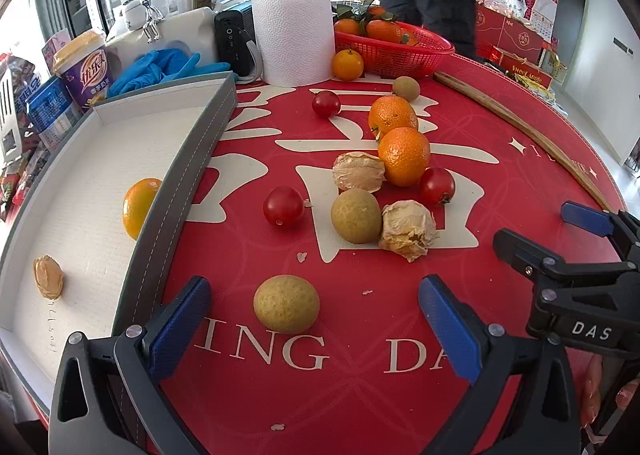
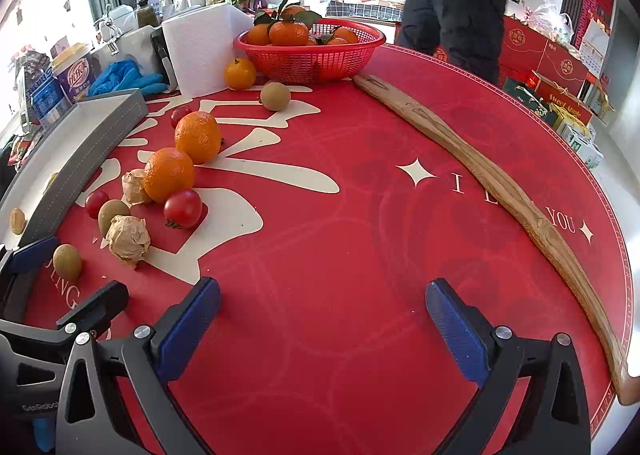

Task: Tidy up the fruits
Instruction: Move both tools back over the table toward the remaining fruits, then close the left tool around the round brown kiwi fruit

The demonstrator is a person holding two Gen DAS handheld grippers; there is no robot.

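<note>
My left gripper (image 1: 314, 319) is open, its blue pads either side of a tan longan (image 1: 286, 303) on the red table mat (image 1: 360, 395), not touching it. Beyond lie another longan (image 1: 355, 216), three cherry tomatoes (image 1: 283, 206), two husked physalis (image 1: 408, 230) and two oranges (image 1: 404, 156). The grey-rimmed white tray (image 1: 80, 183) at left holds a small orange (image 1: 138, 207) and a tan piece (image 1: 48, 277). My right gripper (image 2: 322, 325) is open and empty over bare mat; it also shows in the left wrist view (image 1: 536, 231).
A red basket (image 2: 312, 55) of tangerines stands at the back, with a small orange (image 2: 240, 73) and a longan (image 2: 275, 96) before it. A paper towel roll (image 1: 294, 39), blue gloves (image 1: 160, 69) and cups crowd the back left. A long wooden stick (image 2: 500, 195) lies on the right.
</note>
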